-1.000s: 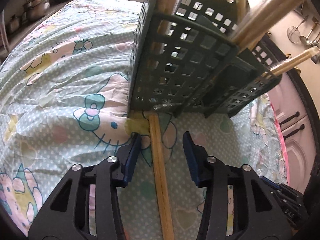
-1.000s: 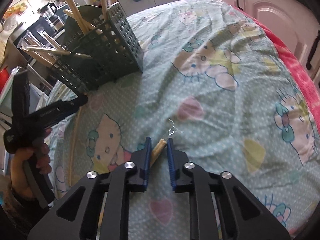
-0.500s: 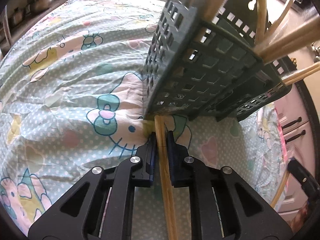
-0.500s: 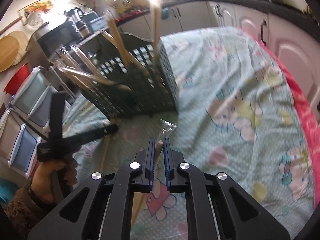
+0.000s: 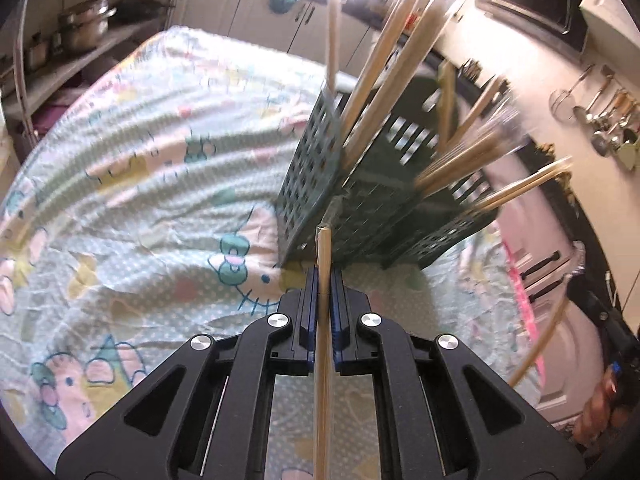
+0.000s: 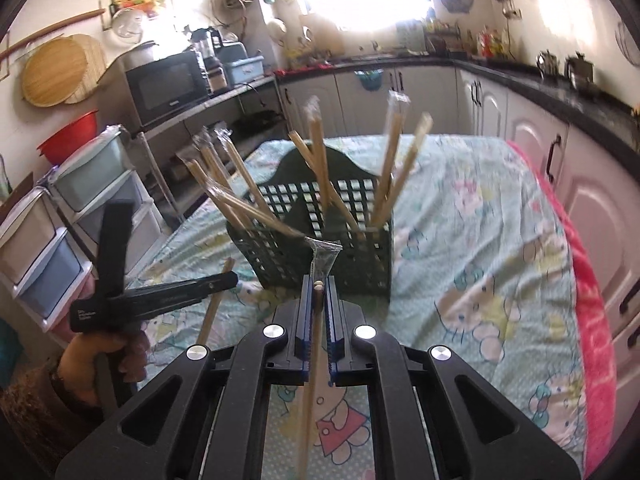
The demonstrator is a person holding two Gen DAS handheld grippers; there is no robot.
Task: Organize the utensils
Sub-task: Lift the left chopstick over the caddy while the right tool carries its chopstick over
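Chopsticks, pale wood and many in clear wrappers, stand splayed in the dark green perforated basket (image 6: 352, 256) on my table's cartoon-cat cloth (image 6: 480, 280). My left gripper (image 5: 324, 280) is pressed tight on one bare chopstick pair (image 5: 323, 252), its squared tip poking out in front of the basket's near corner. My right gripper (image 6: 318, 284) pinches a wrapped pair (image 6: 319, 286), end-on, the crinkled plastic wrapper tip (image 6: 326, 254) sticking up past my blue pads (image 6: 306, 300).
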